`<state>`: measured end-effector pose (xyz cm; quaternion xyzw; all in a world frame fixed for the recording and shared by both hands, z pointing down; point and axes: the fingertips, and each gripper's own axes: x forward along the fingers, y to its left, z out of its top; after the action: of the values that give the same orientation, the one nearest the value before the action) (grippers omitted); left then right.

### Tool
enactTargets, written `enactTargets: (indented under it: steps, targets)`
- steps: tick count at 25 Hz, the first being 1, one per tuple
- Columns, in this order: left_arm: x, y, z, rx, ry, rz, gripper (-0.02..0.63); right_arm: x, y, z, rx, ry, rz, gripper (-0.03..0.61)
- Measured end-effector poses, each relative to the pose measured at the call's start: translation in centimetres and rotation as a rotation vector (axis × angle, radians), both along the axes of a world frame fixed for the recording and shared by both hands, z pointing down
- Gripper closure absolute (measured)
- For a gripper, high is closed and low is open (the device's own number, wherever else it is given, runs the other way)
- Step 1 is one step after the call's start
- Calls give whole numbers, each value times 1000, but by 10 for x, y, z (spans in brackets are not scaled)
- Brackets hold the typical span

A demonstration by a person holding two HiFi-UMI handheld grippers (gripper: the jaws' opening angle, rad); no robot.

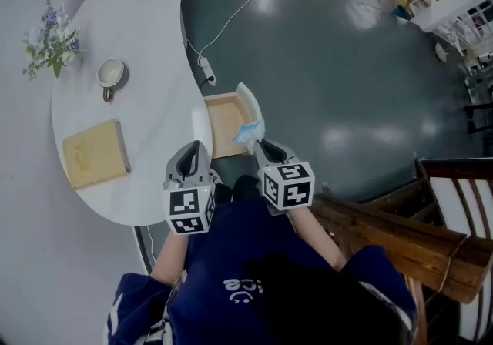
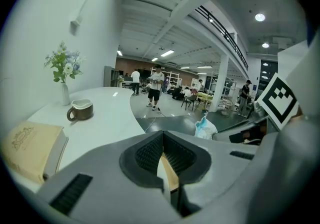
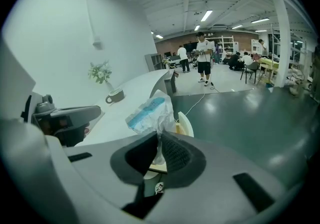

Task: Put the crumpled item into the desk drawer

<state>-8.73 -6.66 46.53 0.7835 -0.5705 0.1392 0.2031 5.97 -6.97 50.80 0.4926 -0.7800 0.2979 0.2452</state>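
The dark grey floor (image 1: 347,89) takes the whole right half of the head view. The white curved bench (image 1: 146,12) takes the upper left and reaches down to the centre. A brown wooden piece of furniture (image 1: 400,239) lies at the lower right, near the person's dark blue sleeve (image 1: 370,274).

The drawer (image 1: 223,124) is pulled open at the right edge of the bench, in the centre of the frame. Its wooden bottom is bare and its white front panel is at the right side. A tan book (image 1: 94,152) lies flat on the bench at the middle left.

The left claw (image 2: 162,137) has its pads together and nothing is between them; in the head view it is just left of the drawer. The right claw (image 3: 159,140) is closed narrowly on the crumpled item (image 3: 149,113), a white and blue wrapper, pinched at its lower end and standing up above the pads. In the head view this item is at the lower right corner of the open drawer, next to the front panel; whether it touches the drawer I cannot tell.

A vase with pale flowers (image 1: 50,43) stands at the upper left of the bench, a cup (image 1: 110,74) beside it, and a white power strip (image 1: 208,72) lies on the floor above the drawer.
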Motion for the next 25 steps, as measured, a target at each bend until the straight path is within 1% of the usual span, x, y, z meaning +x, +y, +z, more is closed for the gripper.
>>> enactTargets:
  steps: [2, 7, 12, 16, 18, 22, 25]
  targets:
    - [-5, -3, 1, -7, 6, -10, 609, -1, -4, 4, -17, 15, 3, 543]
    - [-11, -10, 3, -19, 18, -36, 609, -6, -17, 6, -37, 33, -33, 543]
    - [-14, -14, 1, -38, 33, -91, 609, -4, -32, 13, -111, 32, -31, 543]
    - [-19, -25, -3, -31, 25, -125, 609, -8, -46, 21, -148, 47, -64, 543]
    - [-22, -29, -5, -27, 28, -145, 609, -10, -50, 28, -182, 46, -72, 543]
    - [-24, -32, -6, -22, 18, -162, 609, -17, -57, 47, -257, 55, -87, 543]
    - [-26, -30, -6, -28, 14, -169, 609, -26, -62, 61, -295, 61, -107, 543]
